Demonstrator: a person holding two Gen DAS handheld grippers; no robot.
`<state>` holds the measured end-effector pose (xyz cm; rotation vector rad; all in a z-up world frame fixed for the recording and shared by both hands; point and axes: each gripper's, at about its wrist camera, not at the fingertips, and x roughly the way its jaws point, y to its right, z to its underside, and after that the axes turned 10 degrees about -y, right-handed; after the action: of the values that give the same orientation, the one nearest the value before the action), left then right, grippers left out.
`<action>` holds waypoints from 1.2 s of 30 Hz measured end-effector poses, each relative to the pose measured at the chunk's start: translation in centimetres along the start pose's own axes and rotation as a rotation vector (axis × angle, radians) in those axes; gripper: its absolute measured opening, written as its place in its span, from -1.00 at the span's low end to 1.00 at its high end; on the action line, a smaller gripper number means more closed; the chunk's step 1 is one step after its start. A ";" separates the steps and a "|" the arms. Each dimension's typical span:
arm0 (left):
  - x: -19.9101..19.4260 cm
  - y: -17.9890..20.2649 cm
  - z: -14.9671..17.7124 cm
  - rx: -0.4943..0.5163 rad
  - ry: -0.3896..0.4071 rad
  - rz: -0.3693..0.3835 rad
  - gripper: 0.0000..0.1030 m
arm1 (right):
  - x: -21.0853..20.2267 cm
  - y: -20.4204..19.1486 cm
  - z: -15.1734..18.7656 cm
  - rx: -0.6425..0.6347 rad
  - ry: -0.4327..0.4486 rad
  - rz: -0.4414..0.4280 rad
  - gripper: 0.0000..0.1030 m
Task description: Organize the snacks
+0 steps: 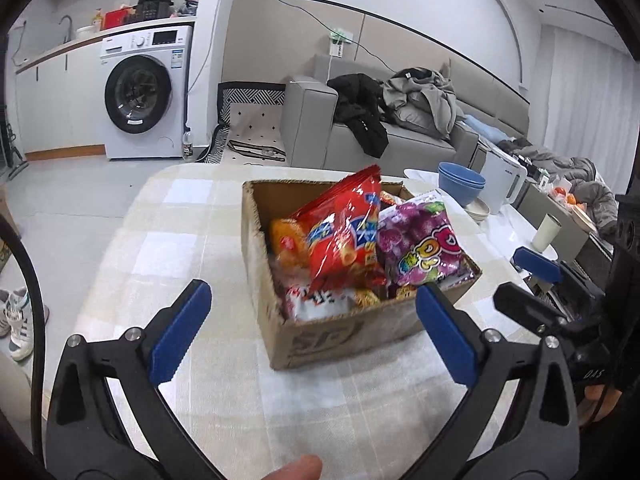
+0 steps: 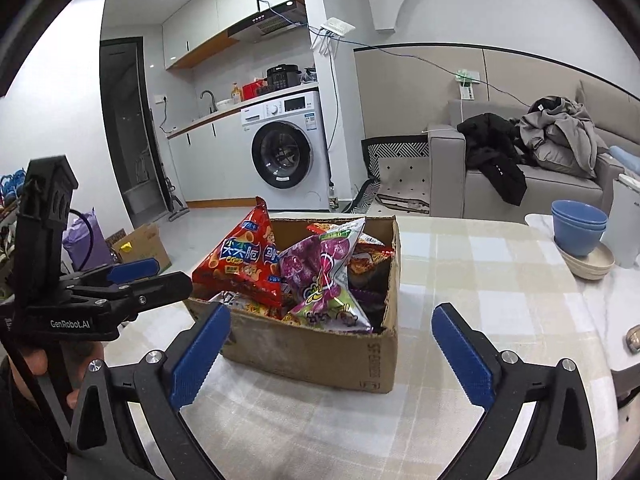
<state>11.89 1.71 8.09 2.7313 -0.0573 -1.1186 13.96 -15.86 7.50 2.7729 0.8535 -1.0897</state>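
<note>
My left tool (image 1: 314, 328) and right tool (image 2: 330, 350) hover released and empty just before the cardboard box (image 2: 320, 352) on the worktop (image 2: 480, 280), snack bags (image 2: 320, 276) piled inside it.

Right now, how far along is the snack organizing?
Done: red chip bag and purple candy bag sit in the cardboard box with other packets. In hand: nothing; left gripper and right gripper are open and empty. Left: no loose snacks visible on the table.
</note>
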 end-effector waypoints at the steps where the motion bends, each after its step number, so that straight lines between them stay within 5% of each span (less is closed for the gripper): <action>1: -0.2 -0.1 0.4 -0.004 0.003 0.000 0.97 | -0.1 -0.1 0.2 0.003 0.002 -0.006 0.99; 21: -0.4 0.3 7.5 0.024 0.032 -0.047 0.97 | -1.9 -0.1 5.5 0.000 0.063 -0.024 0.99; 36: 0.5 0.1 8.4 0.011 0.073 -0.043 0.97 | -1.7 -0.6 6.7 -0.033 0.077 -0.009 0.99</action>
<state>6.37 0.20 1.92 2.7930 0.0060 -1.0320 8.48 -17.69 3.69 2.8029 0.8840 -0.9666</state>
